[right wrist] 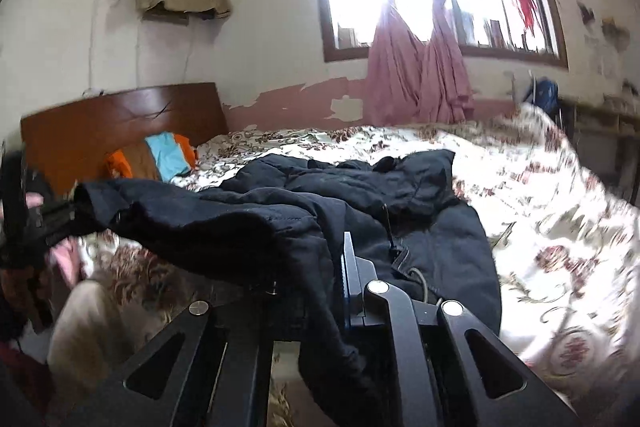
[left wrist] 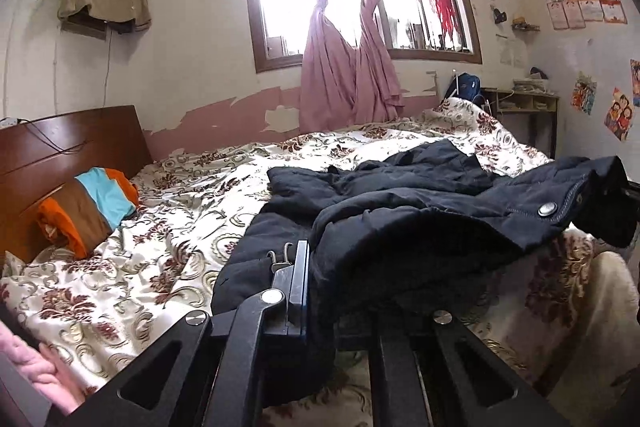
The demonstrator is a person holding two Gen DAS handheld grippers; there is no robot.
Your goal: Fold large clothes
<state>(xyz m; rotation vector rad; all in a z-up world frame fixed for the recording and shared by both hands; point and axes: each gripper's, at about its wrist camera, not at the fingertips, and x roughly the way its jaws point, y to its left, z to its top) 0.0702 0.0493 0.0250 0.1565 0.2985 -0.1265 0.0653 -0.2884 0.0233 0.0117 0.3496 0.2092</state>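
Two grippers are clamped on one dark navy padded jacket (left wrist: 400, 211). Its near hem is pinched by the left gripper (left wrist: 316, 291) and by the right gripper (right wrist: 340, 291), and this edge is held lifted above the bed side. The quilted, matte body is spread crumpled over a glossy floral bedspread (left wrist: 160, 227); a metal snap button (left wrist: 548, 209) is seen on the raised flap. Free cover is left around it, up to the wooden headboard (left wrist: 60, 147) and a striped folded cloth (left wrist: 92, 207).
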